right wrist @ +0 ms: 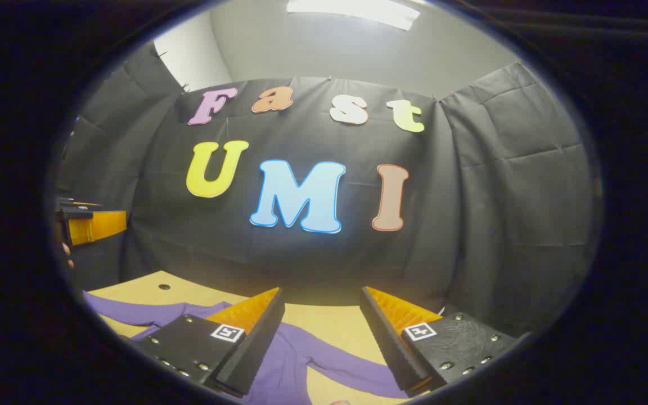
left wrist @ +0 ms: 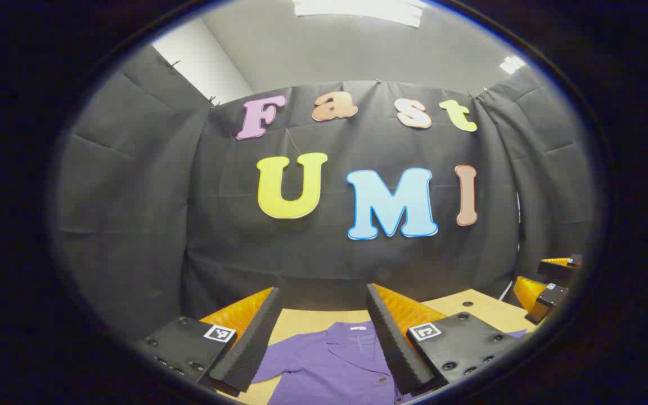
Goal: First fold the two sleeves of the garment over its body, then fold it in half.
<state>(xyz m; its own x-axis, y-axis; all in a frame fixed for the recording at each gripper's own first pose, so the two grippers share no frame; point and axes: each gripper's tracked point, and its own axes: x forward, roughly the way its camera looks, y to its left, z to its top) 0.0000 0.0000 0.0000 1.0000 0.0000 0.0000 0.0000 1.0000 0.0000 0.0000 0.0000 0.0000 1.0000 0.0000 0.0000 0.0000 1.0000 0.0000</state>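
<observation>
A purple buttoned shirt [left wrist: 332, 360] lies flat on the tan table [left wrist: 473, 306], collar towards the far wall. In the left gripper view my left gripper [left wrist: 321, 337] hovers above the collar area, open, with nothing between its fingers. In the right gripper view the same purple shirt [right wrist: 301, 354] spreads below my right gripper [right wrist: 321, 332], one long sleeve [right wrist: 352, 374] running out to the right and cloth reaching left across the table. The right gripper is open and holds nothing. Each view catches the other gripper at its edge: right gripper [left wrist: 552, 281], left gripper [right wrist: 90, 222].
The tan table [right wrist: 138, 289] has a small dark hole [right wrist: 163, 287] near its far left corner. Black cloth walls close in behind the table and on both sides. A strip light hangs on the ceiling.
</observation>
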